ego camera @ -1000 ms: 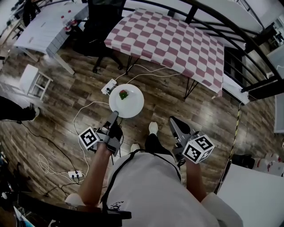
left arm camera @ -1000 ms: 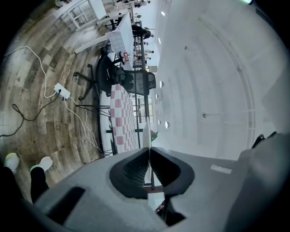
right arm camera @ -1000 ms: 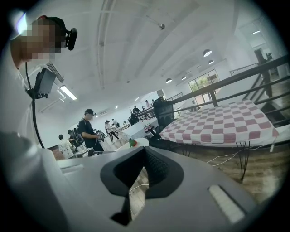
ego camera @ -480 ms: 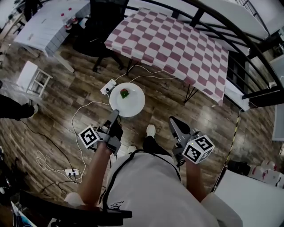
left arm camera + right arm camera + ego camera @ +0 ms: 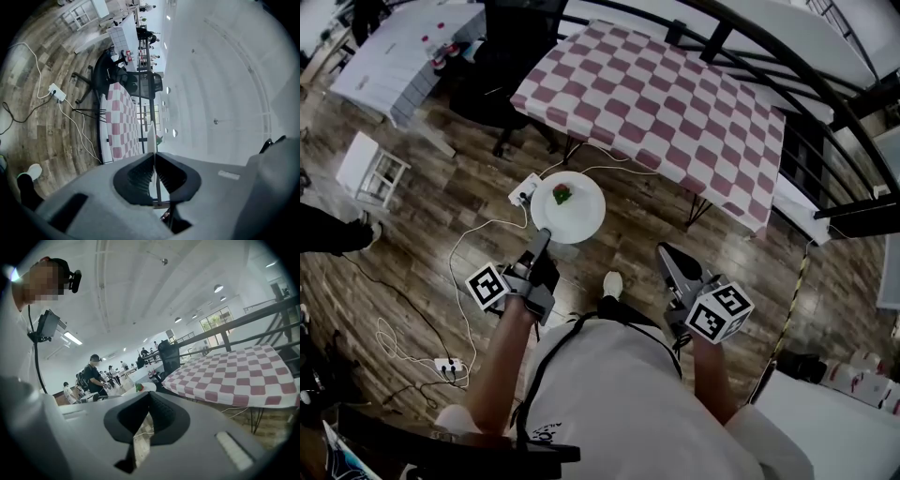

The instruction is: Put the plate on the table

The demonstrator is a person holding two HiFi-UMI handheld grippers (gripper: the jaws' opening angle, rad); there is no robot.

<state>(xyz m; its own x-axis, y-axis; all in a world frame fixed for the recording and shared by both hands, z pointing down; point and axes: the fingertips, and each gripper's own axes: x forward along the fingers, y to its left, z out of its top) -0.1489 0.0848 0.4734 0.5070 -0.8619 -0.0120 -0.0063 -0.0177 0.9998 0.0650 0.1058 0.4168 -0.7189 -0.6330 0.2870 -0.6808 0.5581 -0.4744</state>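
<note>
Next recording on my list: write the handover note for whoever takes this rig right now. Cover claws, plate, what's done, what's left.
Left claw: shut on the rim of the white plate, held face up out in front.
Right claw: shut, nothing in it.
Plate: over the wood floor, short of the checkered table; a small red and green food item sits on it.
Done: plate is in hand.
Left: bring it over the table, set it down, release.

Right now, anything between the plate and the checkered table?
Nothing visible. The left gripper holds the plate by its rim in the air, short of the table and its near edge. Only open air lies between them. A power strip and cables lie on the floor below. Nothing shows on the tabletop.
</note>
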